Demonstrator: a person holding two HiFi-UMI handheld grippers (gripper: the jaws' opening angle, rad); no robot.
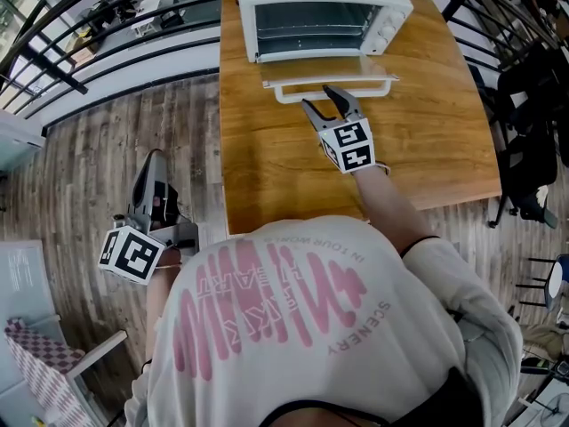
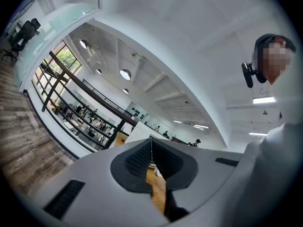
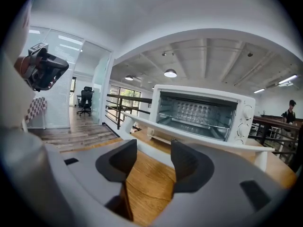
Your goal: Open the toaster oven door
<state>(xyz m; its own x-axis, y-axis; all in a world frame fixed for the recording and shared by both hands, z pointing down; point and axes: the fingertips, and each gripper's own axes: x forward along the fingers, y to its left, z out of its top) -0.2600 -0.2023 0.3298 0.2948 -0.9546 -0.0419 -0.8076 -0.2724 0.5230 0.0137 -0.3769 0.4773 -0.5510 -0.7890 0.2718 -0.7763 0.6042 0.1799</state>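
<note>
A white toaster oven (image 1: pixel 320 7) stands at the far end of the wooden table (image 1: pixel 267 158). Its door (image 1: pixel 329 76) lies folded down flat, so the wire rack inside shows, and the white handle bar (image 1: pixel 293 96) faces me. My right gripper (image 1: pixel 318 97) is open with its tips at that handle, and nothing is pinched. In the right gripper view the oven (image 3: pixel 201 112) fills the middle. The handle (image 3: pixel 154 154) runs across just beyond the right gripper (image 3: pixel 154 157). My left gripper (image 1: pixel 153 160) hangs off the table by my left side, and the left gripper (image 2: pixel 151 148) is shut on nothing.
The table's left edge drops to a wooden floor (image 1: pixel 107 149). A black railing (image 1: pixel 98 34) runs behind the table. Dark chairs (image 1: pixel 529 167) stand to the right. A chair with a checkered cushion (image 1: pixel 40 354) is at the lower left.
</note>
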